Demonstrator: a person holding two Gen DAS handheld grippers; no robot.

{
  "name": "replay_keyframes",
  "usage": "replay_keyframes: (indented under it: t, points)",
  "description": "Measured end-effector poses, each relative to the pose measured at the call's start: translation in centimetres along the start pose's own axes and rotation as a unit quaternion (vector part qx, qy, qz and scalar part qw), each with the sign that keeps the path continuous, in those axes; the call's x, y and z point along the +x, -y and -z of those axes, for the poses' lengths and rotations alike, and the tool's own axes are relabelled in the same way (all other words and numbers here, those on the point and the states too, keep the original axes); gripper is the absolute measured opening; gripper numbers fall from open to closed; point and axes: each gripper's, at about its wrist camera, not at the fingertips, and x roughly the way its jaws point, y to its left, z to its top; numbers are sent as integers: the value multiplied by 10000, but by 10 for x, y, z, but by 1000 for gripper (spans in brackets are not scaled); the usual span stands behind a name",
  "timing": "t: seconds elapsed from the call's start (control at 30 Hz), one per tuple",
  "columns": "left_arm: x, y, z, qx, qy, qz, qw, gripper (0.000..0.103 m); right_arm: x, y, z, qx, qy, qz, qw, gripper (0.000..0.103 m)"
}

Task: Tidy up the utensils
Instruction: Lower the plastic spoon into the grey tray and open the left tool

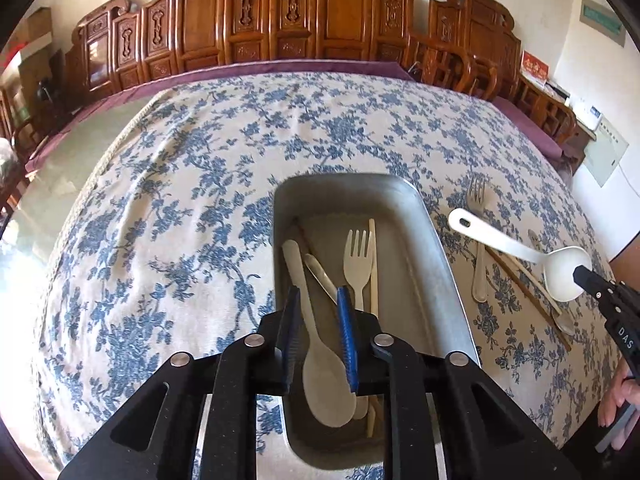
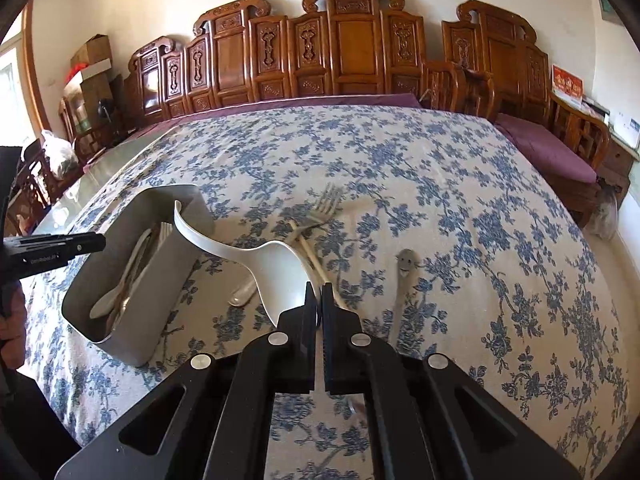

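A rectangular metal tray [image 1: 434, 240] is seen standing on a table covered with a blue floral tablecloth [image 1: 180, 208]. Inside the tray are found a cream plastic spoon [image 1: 320, 364], a cream plastic fork [image 1: 358, 262], a pale chopstick [image 1: 373, 264] along the fork's side, and a metal utensil [image 1: 320, 276] lying partly beneath the spoon; its type cannot be told.

The left gripper [image 1: 318, 334] is positioned over the near end of the tray, angled downward. Its blue-padded jaws are set slightly apart, with the spoon's handle seen in the gap below them. No contact between pads and spoon is evident, and nothing is gripped.

A white ladle [image 2: 256, 256] is held by the right gripper [image 2: 319, 304], whose jaws are closed together on the rim of the ladle's bowl. The ladle's curved handle points toward the tray, and in the right wrist view its tip appears over the tray's near corner.

On the cloth beside the tray, remaining utensils are noted: a metal fork [image 2: 320, 210] with tines pointing away, a pair of pale chopsticks [image 2: 316, 264] crossing it, and the end of a further metal utensil [image 2: 240, 298] showing beneath the ladle. Well apart to the right lies a small metal spoon with a face-shaped handle end [image 2: 404, 268].

Carved wooden chairs [image 2: 352, 48] are lined along the far edge of the table. Part of a hand [image 1: 620, 396] is visible behind the right gripper.
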Motion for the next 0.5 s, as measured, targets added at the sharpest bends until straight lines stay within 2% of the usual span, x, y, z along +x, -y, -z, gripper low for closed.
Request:
replay_keyframes:
  t: [0.27,0.5]
  points:
    - [-18,-12,-2,14,226,19,9997,21,-3,-38,-22,-421,55,170,9990,3]
    - [-28,-28,-5,-72,370,-24,9993,22,11,-95,-47,-1254,124,688,9896,3]
